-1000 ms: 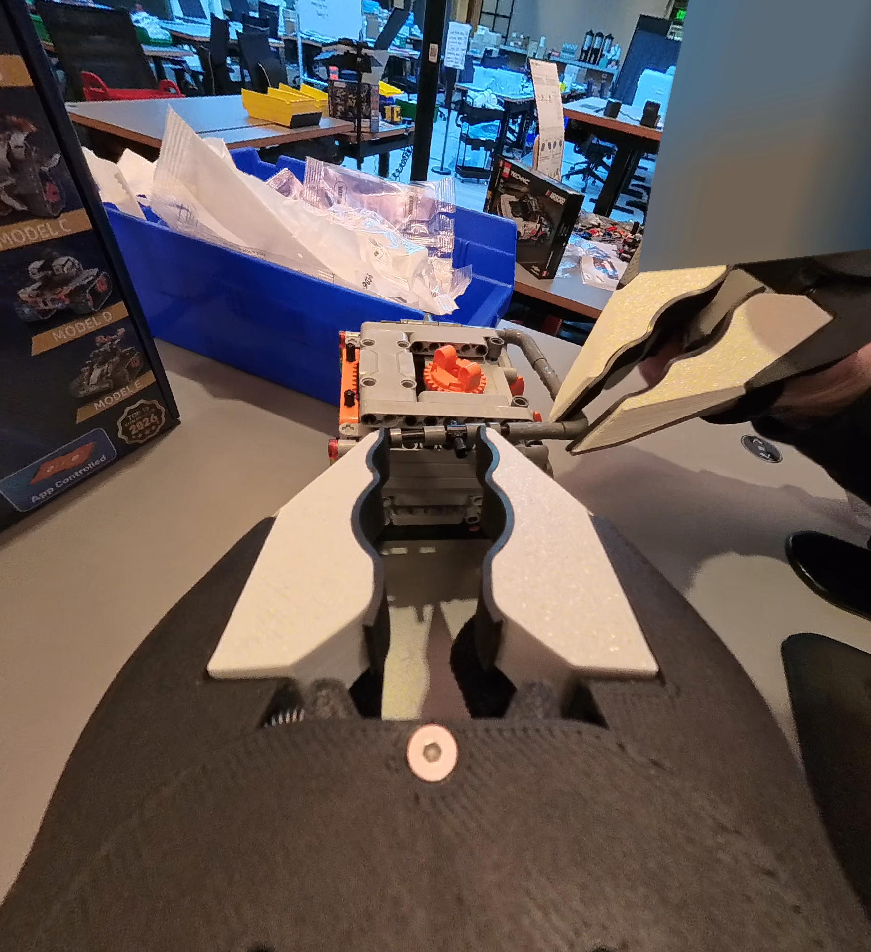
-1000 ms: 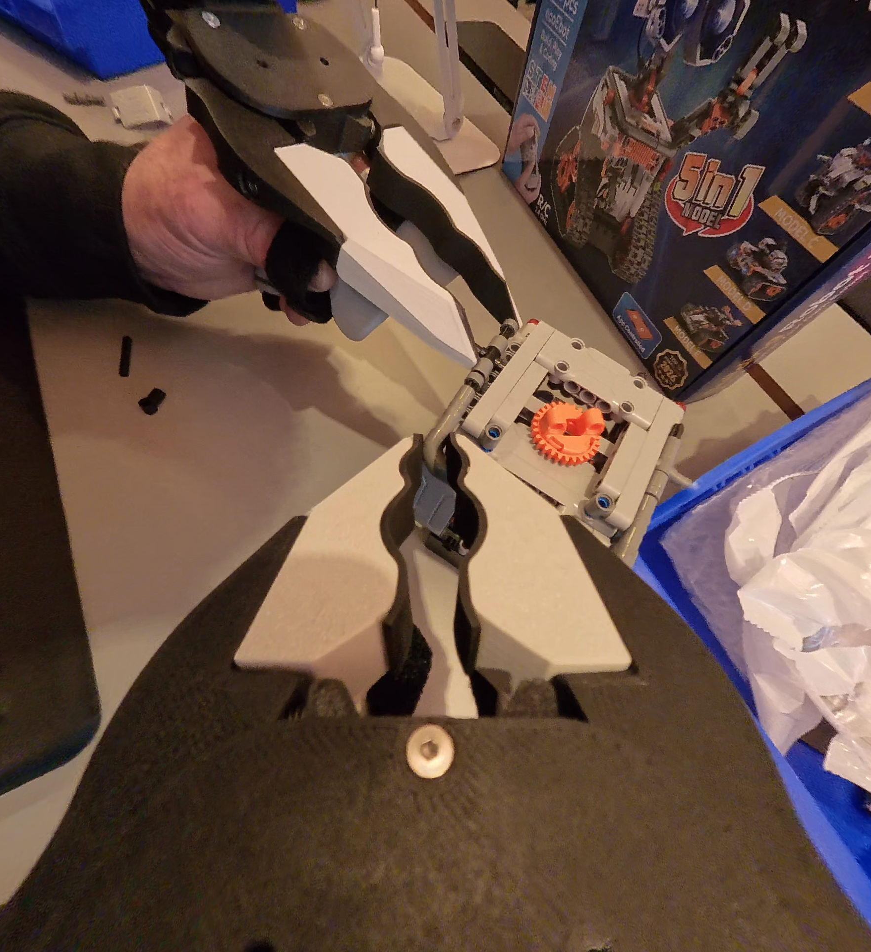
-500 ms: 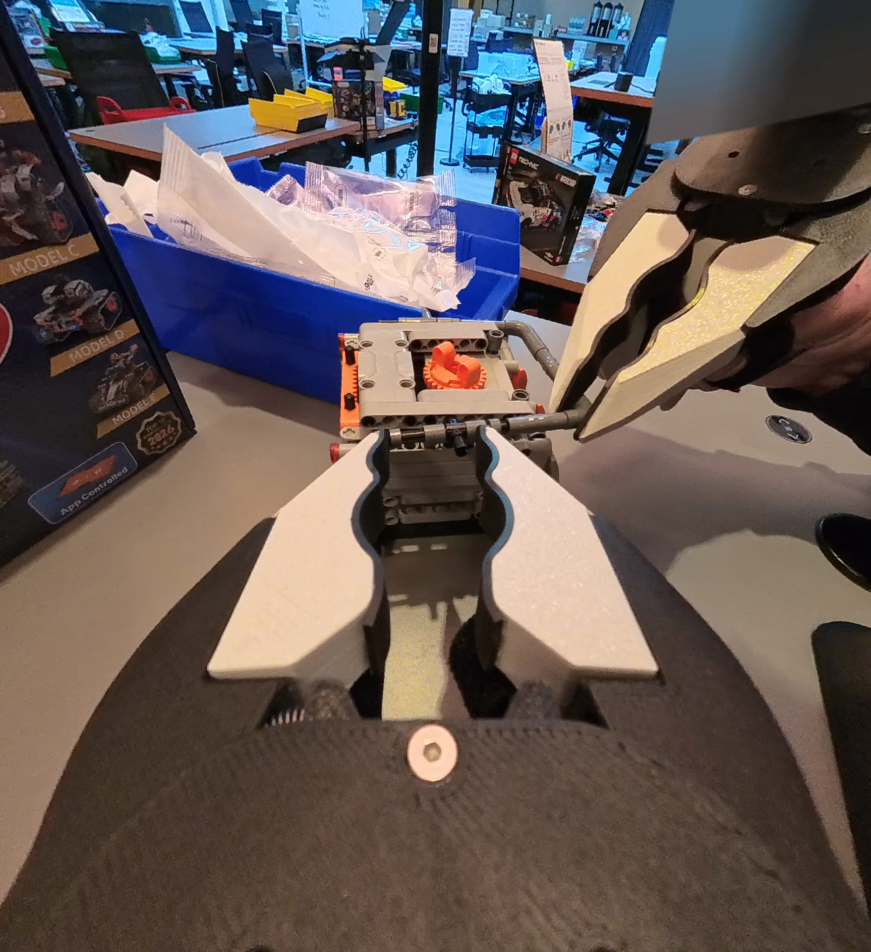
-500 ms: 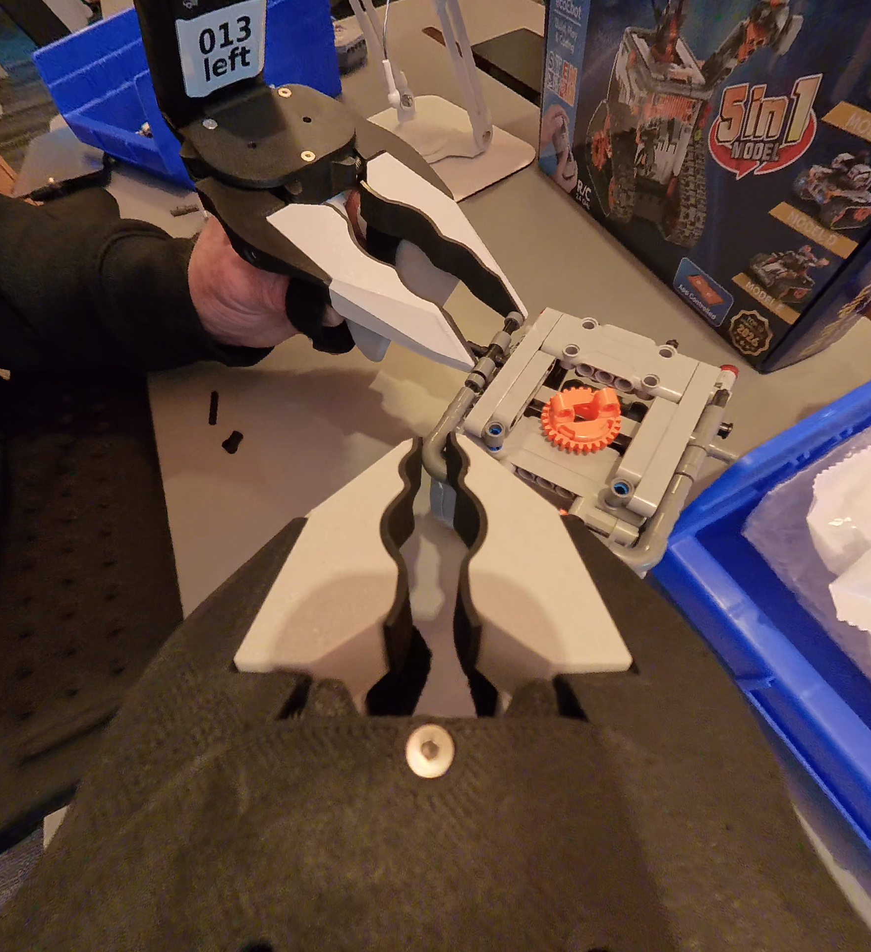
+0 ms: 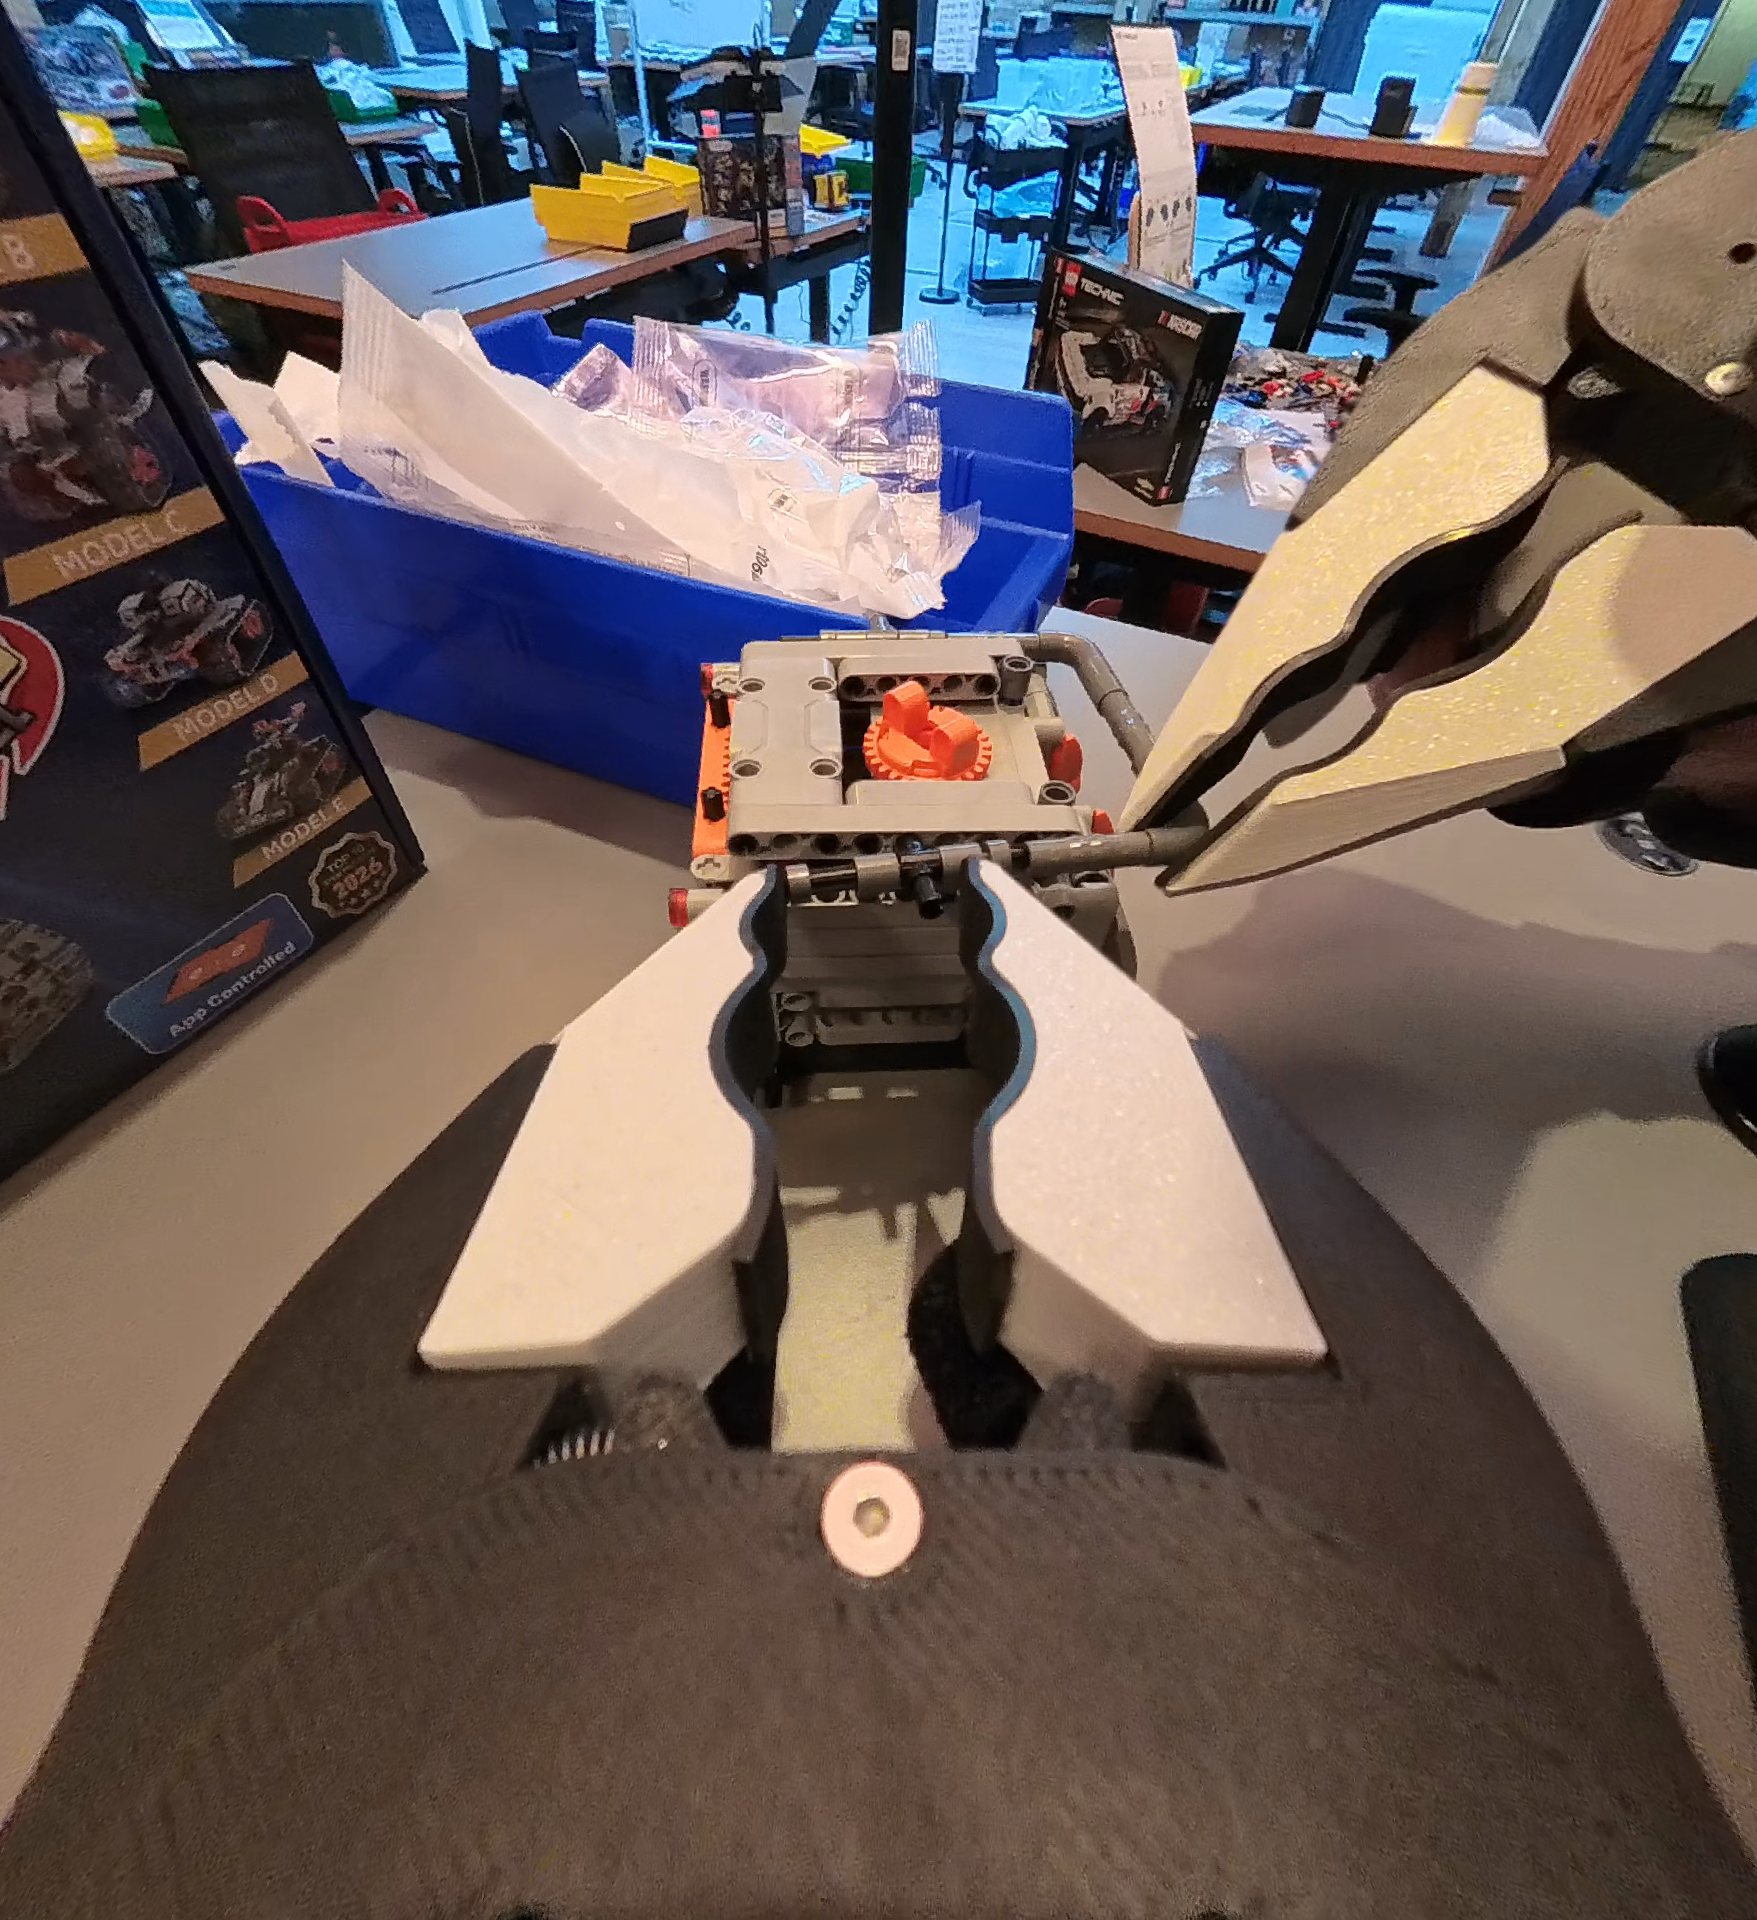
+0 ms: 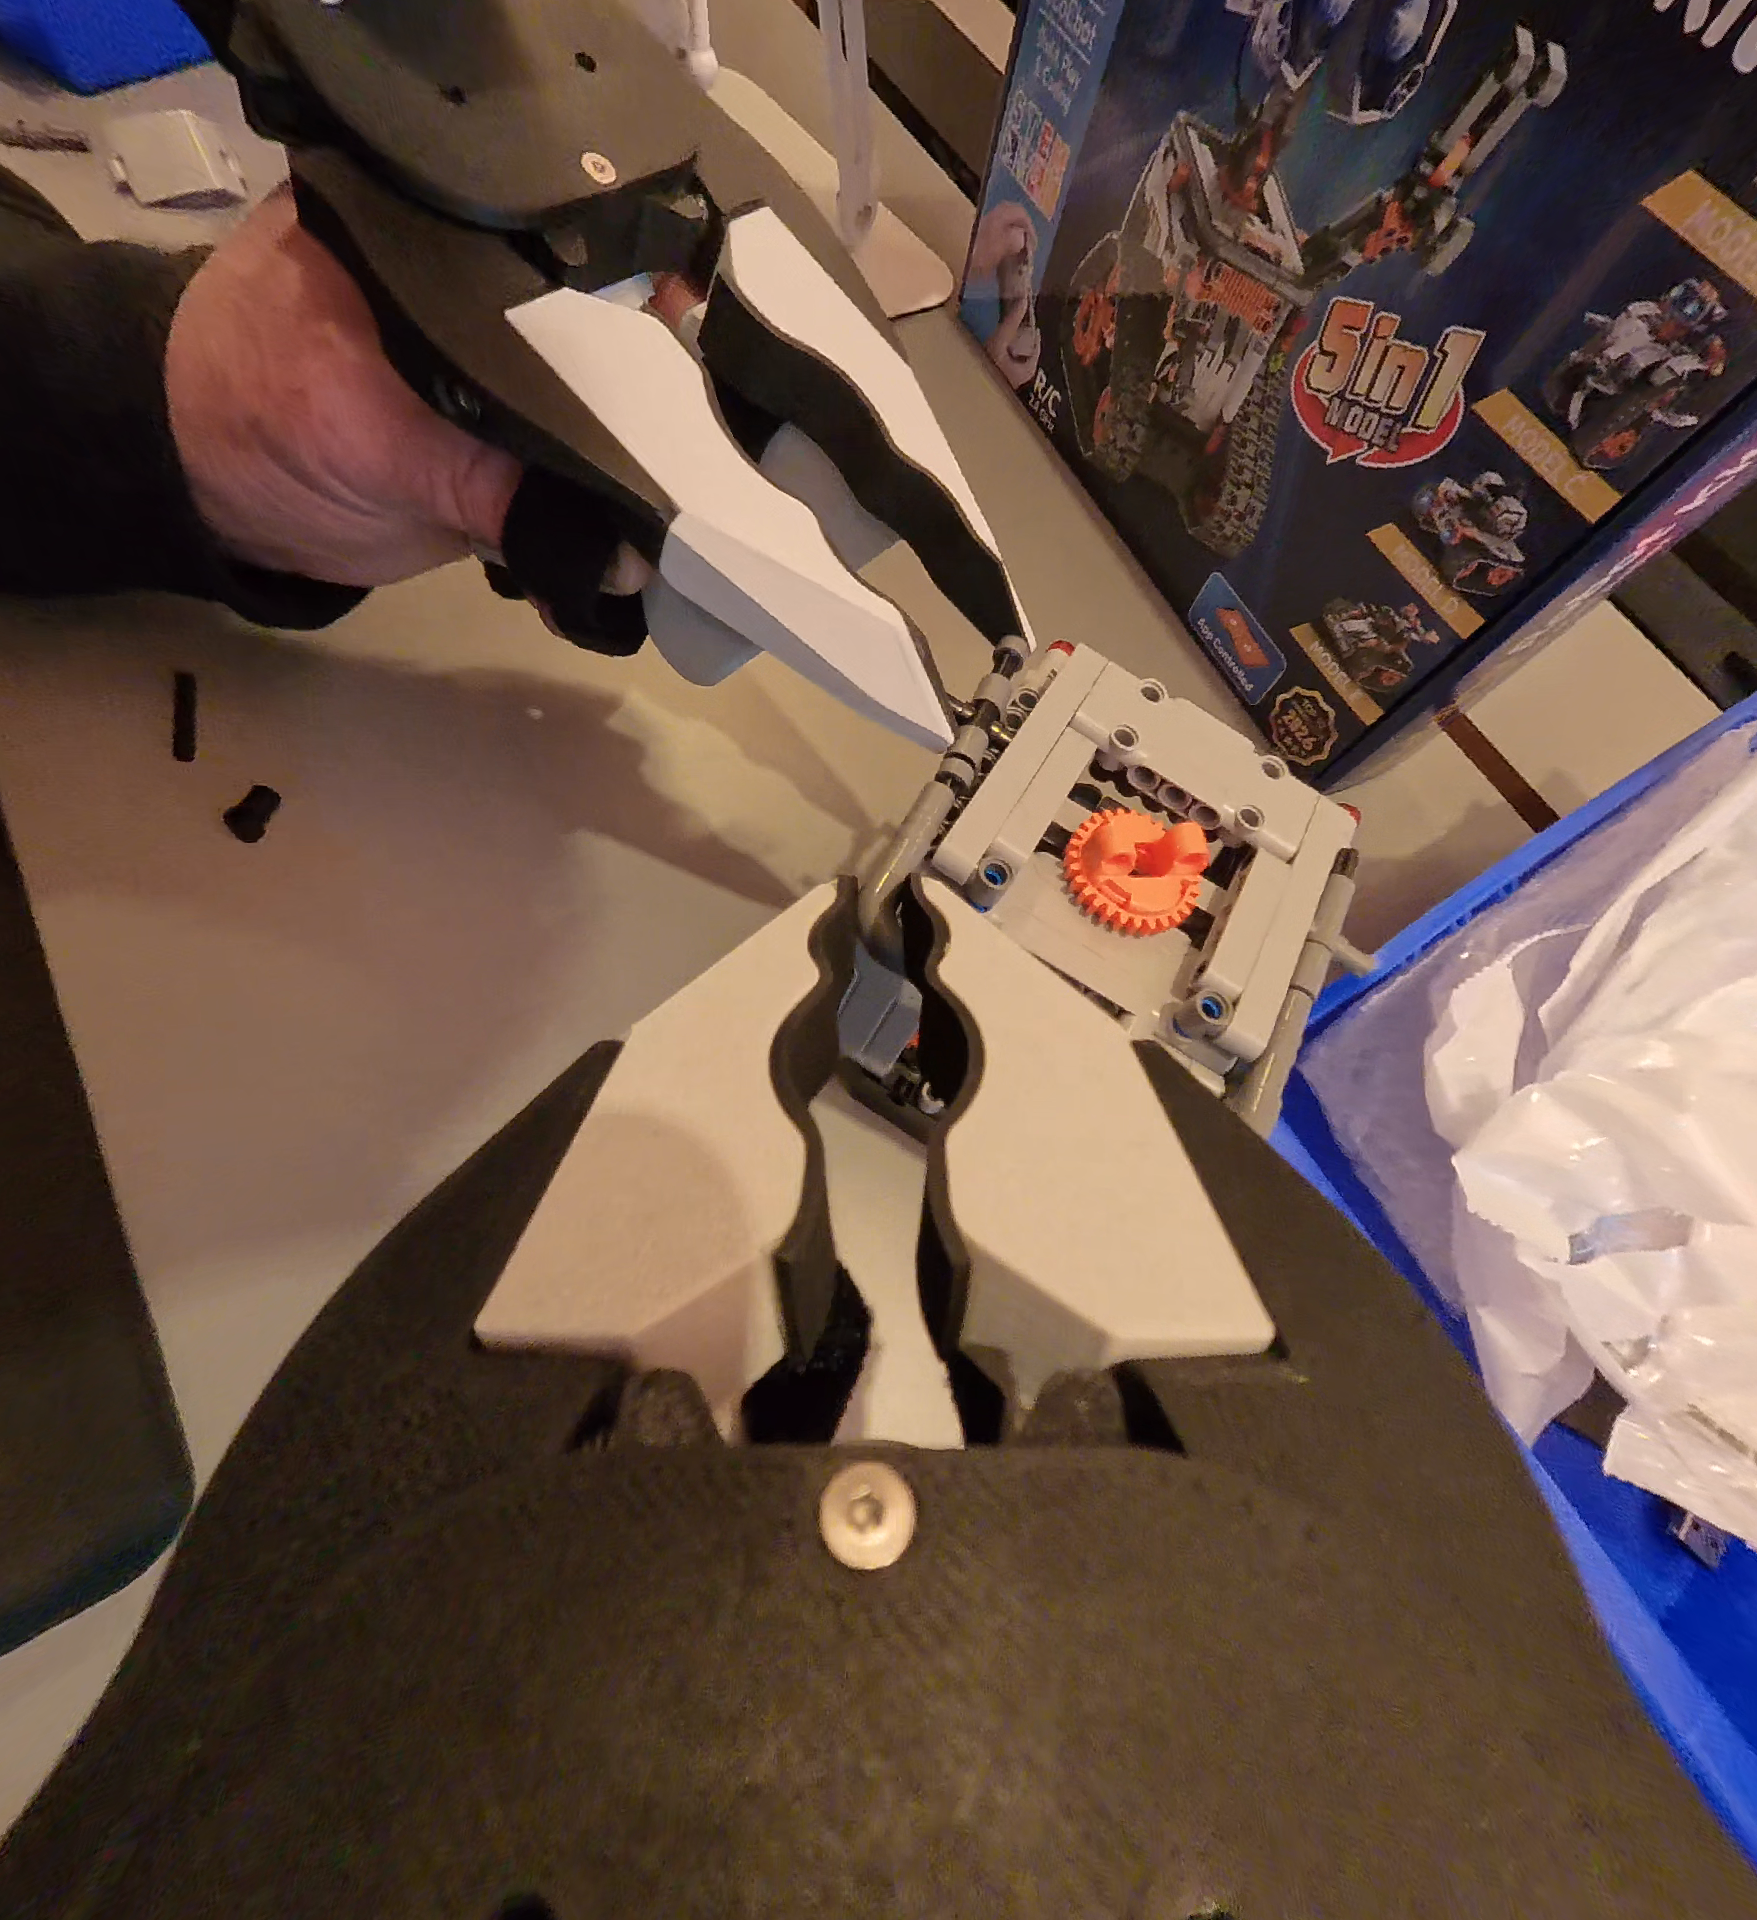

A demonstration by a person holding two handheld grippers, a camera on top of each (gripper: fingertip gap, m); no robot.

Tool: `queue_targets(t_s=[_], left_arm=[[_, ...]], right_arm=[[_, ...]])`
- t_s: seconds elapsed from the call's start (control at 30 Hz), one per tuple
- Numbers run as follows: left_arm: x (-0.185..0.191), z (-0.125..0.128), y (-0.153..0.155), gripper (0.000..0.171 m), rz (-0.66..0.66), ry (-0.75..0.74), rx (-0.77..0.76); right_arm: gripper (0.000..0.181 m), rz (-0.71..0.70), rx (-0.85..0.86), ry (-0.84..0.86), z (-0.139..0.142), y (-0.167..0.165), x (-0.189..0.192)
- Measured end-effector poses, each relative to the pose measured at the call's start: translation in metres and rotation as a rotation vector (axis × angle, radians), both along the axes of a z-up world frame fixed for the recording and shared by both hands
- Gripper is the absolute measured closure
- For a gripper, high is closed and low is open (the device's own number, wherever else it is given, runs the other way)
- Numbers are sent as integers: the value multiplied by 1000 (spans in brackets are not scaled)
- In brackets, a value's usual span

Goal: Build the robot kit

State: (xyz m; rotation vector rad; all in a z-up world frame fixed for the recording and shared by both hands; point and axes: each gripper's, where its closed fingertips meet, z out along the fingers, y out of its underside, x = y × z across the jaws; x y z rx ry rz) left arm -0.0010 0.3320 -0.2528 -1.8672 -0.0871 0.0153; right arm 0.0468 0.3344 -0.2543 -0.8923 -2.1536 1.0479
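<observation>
Two grippers gripping one grey brick model (image 5: pixel 889 774) on the counter (image 5: pixel 500 997).
We are pinching its near edge with left fingers (image 5: pixel 645 1122); right fingers (image 6: pixel 1050 1122) are clamping the corner tube, which risks popping loose.

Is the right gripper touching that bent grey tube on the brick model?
Touching. In the left wrist view the right gripper has its fingers closed onto the bent grey tube.
</observation>
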Motion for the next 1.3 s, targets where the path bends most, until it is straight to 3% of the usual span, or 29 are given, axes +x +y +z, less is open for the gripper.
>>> queue_targets(t_s=[0.27,0.57,1.0,1.3], left_arm=[[-1,-1,-1,145,-30,37,-22],[0,-3,1,145,-72,14,-10],[13,-3,-4,148,-79,39,-39],[19,-2,-10,148,-131,-37,-11]], right_arm=[[176,-29,-127,-89,-3,3,0],[176,39,-205,-80,-2,3,0],[175,147,-124,25,-4,6,13],[175,183,-109,6,-3,6,17]])
